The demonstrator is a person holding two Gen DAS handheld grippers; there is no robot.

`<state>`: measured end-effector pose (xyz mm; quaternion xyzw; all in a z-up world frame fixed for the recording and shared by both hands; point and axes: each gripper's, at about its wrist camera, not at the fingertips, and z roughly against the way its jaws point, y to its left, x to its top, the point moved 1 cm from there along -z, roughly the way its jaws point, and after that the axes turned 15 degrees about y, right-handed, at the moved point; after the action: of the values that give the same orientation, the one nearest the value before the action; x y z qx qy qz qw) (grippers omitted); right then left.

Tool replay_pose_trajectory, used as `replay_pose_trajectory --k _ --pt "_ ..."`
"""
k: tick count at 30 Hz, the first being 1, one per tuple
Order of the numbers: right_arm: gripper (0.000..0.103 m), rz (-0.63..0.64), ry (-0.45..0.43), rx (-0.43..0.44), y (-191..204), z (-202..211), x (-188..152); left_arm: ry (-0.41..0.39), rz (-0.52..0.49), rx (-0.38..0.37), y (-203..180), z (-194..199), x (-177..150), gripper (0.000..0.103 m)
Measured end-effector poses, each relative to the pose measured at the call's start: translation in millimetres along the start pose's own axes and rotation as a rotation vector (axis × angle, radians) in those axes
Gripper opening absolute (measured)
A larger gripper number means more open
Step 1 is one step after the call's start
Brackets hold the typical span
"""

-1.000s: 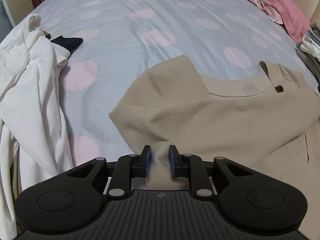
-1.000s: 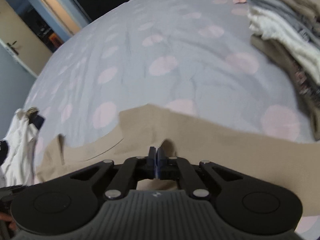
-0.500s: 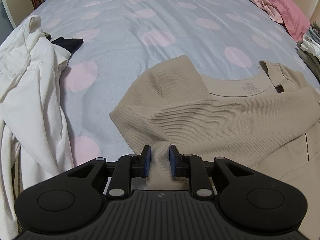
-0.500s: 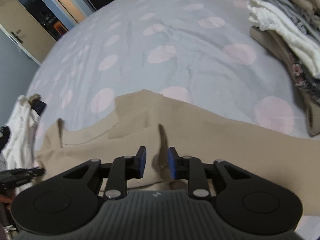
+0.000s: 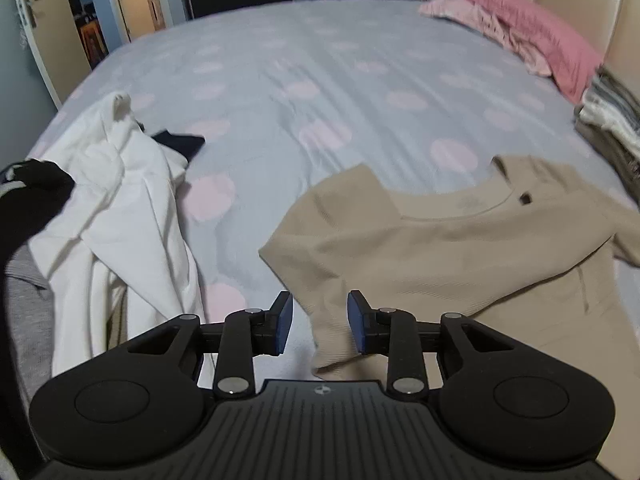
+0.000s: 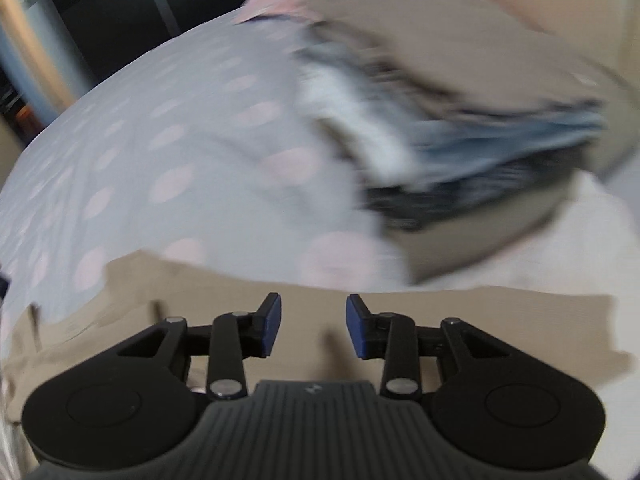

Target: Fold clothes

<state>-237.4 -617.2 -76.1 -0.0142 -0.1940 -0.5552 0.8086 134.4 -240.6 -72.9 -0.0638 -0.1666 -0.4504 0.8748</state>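
While fingers (image 5: 283,322) open, beige shirt (image 5: 460,252) lies between.

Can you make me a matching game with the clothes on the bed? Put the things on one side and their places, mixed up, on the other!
Things:
1. beige ribbed T-shirt
2. crumpled white garment
3. pink pillow
4. stack of folded clothes

Places (left wrist view):
A. far right corner, by the headboard
B. right edge of the bed, nearer than the pillow
C. spread flat, just ahead of the left tool
D. heaped on the left side of the dotted grey bedspread

Pairs: 1-C, 2-D, 3-A, 4-B
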Motion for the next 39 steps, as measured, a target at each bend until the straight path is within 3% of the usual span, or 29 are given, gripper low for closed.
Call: replay_pose_trajectory --k 10,15,19,23,28,30,32,35,39 --pt "0.041 -0.221 -0.173 -0.062 -137.6 72.3 -44.8 -0.064 0.008 -0.004 -17.6 37.3 -15.0 0.035" --pt "0.041 -0.323 -0.170 -0.054 -183.3 74.5 -61.8 -0.070 0.051 -0.017 -25.2 45.0 -24.3 0.036" --pt "0.041 -0.413 -0.113 0.014 -206.0 56.7 -67.4 -0.051 0.061 -0.017 -33.0 41.0 -31.9 0.037" --pt "0.041 -0.476 -0.064 0.072 -213.1 37.4 -68.1 -0.044 0.036 0.004 -42.0 38.0 -37.4 0.037" --pt "0.040 -0.487 -0.046 0.042 -213.0 20.1 -63.8 -0.045 0.024 0.009 -47.2 33.6 -40.1 0.042" --pt "0.031 -0.490 -0.053 0.039 -211.6 16.5 -59.8 -0.037 0.024 0.015 -47.1 30.7 -39.7 0.042" --pt "0.005 -0.494 -0.065 0.043 -209.0 16.5 -56.9 -0.035 0.030 0.020 -46.9 30.0 -39.4 0.042" --pt "0.003 -0.474 -0.112 0.034 -193.2 31.5 -50.2 -0.046 0.043 0.006 -44.4 32.3 -38.3 0.042" --pt "0.003 -0.383 -0.219 0.086 -149.7 68.8 -38.6 -0.056 0.071 -0.039 -42.0 33.9 -34.1 0.042"
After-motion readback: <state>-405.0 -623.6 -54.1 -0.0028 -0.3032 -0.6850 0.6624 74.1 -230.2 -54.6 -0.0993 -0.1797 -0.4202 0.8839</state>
